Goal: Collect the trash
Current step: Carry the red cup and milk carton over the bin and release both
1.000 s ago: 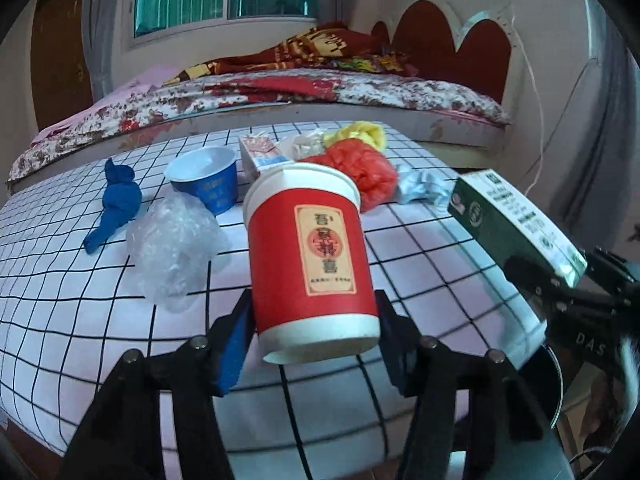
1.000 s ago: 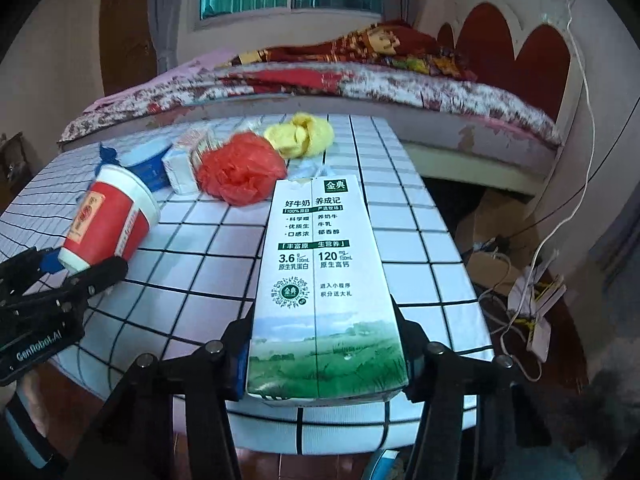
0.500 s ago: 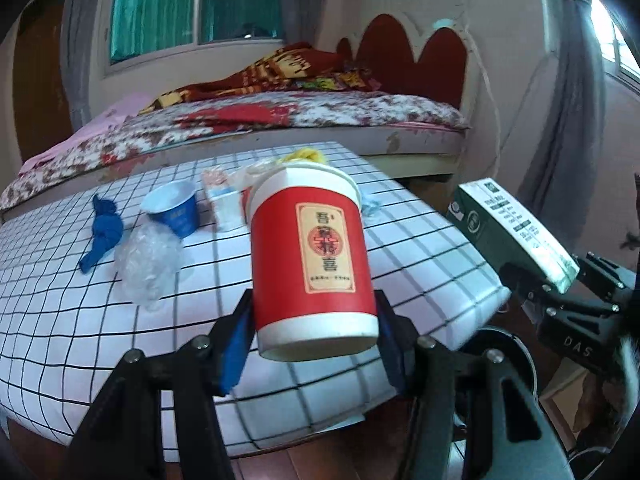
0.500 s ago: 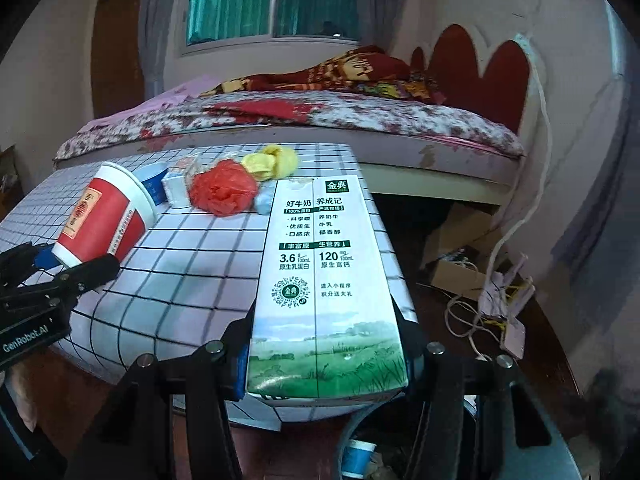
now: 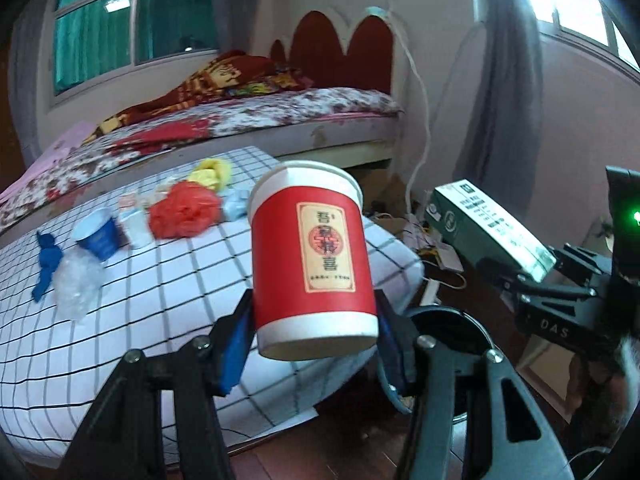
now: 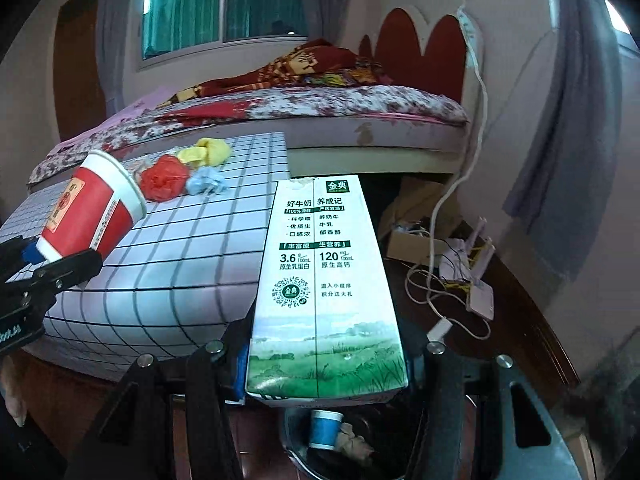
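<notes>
Bin sits at six o'clock, directly under right hand-held gripper clamped on upright milk carton; left hand-held gripper, clamping red cup, sits farther off.

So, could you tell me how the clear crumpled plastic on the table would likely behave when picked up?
The clear crumpled plastic looks thin and wrinkled, so probably floppy and very light. Its glossy film may slip or squash flat between tongs.

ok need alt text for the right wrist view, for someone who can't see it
The right gripper holds a green and white milk carton above a dark bin containing a blue cup. At left, the left gripper holds a red paper cup beside the checked table.
</notes>
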Motion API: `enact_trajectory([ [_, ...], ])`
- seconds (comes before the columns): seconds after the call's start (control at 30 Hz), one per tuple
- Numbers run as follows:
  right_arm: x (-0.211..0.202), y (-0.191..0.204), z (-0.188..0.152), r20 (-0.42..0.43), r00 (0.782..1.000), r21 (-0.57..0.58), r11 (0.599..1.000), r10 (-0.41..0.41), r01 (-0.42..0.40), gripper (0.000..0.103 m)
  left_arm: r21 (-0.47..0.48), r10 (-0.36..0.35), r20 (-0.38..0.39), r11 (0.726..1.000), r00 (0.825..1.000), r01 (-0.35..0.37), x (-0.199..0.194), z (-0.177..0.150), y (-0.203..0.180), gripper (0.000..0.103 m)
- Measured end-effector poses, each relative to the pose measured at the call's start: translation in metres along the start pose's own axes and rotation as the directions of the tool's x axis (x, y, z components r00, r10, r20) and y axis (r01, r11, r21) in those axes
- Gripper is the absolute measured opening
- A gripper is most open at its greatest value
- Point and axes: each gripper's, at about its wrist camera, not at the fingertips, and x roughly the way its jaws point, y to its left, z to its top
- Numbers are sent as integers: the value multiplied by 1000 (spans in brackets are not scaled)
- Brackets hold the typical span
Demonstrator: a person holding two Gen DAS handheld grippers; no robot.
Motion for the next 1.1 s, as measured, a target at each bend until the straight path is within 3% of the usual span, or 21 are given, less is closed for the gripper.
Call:
enact_trajectory([
  [0.2,-2,-31,-15,-17,1000,30,999,-20,20,57,37,-77,-37,996,996,78,12,-11,-32,56],
  [0.53,12,-61,-57,-127,991,-14,999,-39,38,57,81,-197,-154,974,968,211,43,-39,-79,56],
  [0.77,27,-77,-80,-213,977,-12,1000,-15,12,57,94,-258,-281,951,924,294,82,-63,-102,56],
  [1.1,52,-83,-113,-328,945,-56,998,5,-25,57,89,-290,-380,934,878,347,121,-68,-118,56],
])
